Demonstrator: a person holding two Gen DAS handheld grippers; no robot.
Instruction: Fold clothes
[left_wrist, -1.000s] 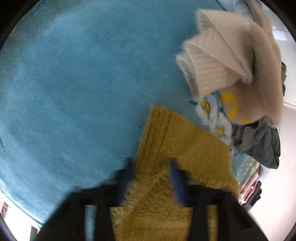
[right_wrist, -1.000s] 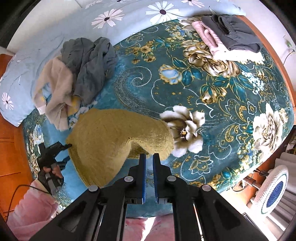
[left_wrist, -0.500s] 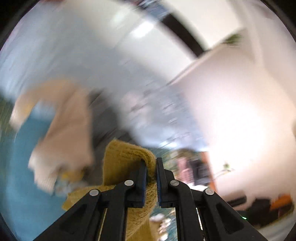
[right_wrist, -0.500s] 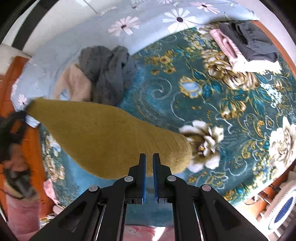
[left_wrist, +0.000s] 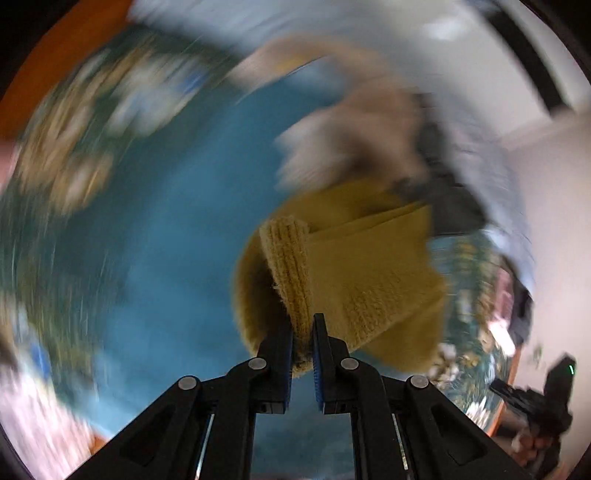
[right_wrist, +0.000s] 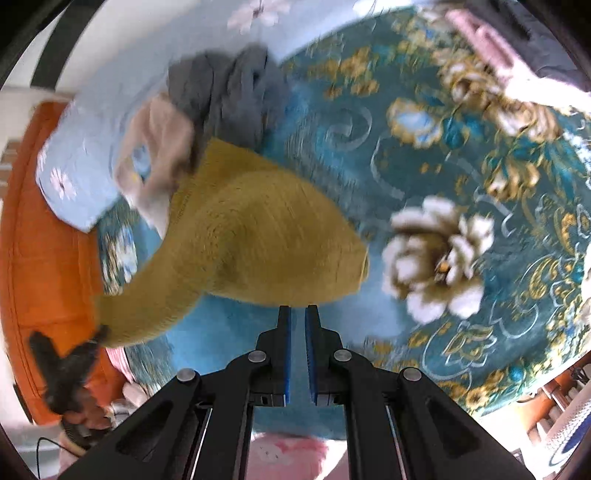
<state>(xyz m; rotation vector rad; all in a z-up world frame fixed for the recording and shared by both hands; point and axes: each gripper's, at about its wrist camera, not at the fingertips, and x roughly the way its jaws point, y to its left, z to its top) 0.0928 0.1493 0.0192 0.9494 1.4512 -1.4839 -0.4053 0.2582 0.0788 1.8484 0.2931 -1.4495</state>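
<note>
A mustard-yellow knit garment (right_wrist: 258, 236) lies partly lifted over the blue floral bedspread (right_wrist: 461, 155). My left gripper (left_wrist: 303, 325) is shut on its ribbed edge (left_wrist: 290, 266) and holds that end up; the rest (left_wrist: 369, 280) hangs ahead of it. In the right wrist view the left gripper (right_wrist: 66, 365) shows at the lower left, at the garment's stretched corner. My right gripper (right_wrist: 297, 314) has its jaws nearly together, with nothing visible between them, just in front of the garment's near edge.
A pile of beige (right_wrist: 159, 162) and grey clothes (right_wrist: 229, 92) lies behind the yellow garment by a pale blue daisy pillow (right_wrist: 74, 177). Folded pink and dark clothes (right_wrist: 491, 40) sit at the far right. An orange bed frame (right_wrist: 37, 258) runs along the left.
The left gripper has swung down and toward the bed's near edge with the yellow garment's edge, stretching the cloth. The left view is blurred by motion. The right gripper has stayed shut and empty.
</note>
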